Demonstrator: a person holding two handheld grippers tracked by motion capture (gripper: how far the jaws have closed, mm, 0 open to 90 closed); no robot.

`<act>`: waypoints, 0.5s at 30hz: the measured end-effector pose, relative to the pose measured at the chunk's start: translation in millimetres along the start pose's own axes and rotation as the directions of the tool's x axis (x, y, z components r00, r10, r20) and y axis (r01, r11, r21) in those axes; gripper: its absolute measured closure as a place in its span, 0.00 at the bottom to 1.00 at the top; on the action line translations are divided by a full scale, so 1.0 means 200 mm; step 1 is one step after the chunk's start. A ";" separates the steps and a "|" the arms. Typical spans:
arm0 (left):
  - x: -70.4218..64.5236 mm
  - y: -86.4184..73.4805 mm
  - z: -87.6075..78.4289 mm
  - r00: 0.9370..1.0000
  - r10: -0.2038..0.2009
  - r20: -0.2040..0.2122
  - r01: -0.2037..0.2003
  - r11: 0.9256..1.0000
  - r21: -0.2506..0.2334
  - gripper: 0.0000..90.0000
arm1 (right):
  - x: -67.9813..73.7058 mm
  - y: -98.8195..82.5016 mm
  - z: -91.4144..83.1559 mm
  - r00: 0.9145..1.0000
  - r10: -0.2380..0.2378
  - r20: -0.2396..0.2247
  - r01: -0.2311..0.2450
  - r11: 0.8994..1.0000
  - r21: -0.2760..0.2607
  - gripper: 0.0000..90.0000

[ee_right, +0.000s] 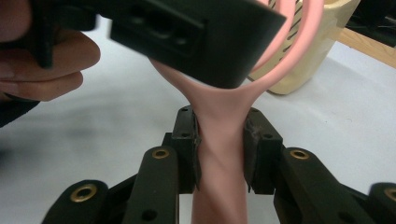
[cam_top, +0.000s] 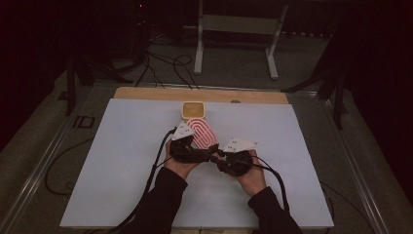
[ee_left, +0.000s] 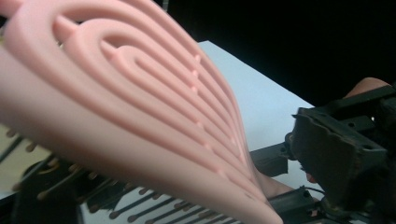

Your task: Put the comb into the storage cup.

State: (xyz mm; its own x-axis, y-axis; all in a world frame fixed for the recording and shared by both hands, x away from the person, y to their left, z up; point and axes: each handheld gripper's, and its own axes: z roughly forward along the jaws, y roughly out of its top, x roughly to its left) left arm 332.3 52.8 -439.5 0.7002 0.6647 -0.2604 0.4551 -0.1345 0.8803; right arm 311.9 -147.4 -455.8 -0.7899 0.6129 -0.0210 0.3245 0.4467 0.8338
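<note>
The pink hairbrush [cam_top: 202, 132] hangs above the bench [cam_top: 122, 161], carried between the two tools rather than resting on anything. Its narrow handle [ee_right: 219, 154] runs straight up between the jaws of the right tool [ee_right: 219, 156], whose pads press it from both sides: a firm clamp on the slimmest, stiffest part, likely chosen so the broad head stays free to be worked on. The head [ee_left: 130, 93], ribbed on its back with bristles beneath, lies just ahead of the left tool [cam_top: 187, 146], very close to that tool's camera. Whether the left tool's pads actually bear on the head I cannot tell; its jaws are hidden behind the brush, so I leave it undecided. This tool seems to be there to steady or take over the head while the right one anchors the handle. Beyond the right tool, just past the brush head, stands a cream-yellow basket [cam_top: 193, 110] on the bench, near enough to be where the brush belongs.
</note>
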 end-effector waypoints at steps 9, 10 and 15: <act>0.02 -0.01 0.00 0.998 -0.057 0.039 0.058 0.998 -0.015 0.41 | 0.00 0.00 -0.01 1.000 0.004 0.003 -0.004 1.000 -0.008 0.77; 0.02 -0.01 0.00 0.997 -0.066 0.045 0.067 0.998 -0.017 0.43 | 0.00 0.00 -0.01 1.000 0.006 0.004 -0.006 1.000 -0.007 0.77; 0.03 -0.01 0.00 0.994 -0.089 0.066 0.091 0.995 -0.027 0.52 | 0.00 0.00 -0.01 1.000 0.002 0.001 -0.002 1.000 -0.007 0.77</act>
State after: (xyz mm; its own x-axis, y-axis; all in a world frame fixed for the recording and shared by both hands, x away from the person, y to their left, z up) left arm 335.7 57.5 -443.3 0.6916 0.6243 -0.3632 0.5017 -0.0535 0.8634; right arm 311.0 -147.7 -455.1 -0.7885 0.6147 -0.0199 0.3227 0.4410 0.8375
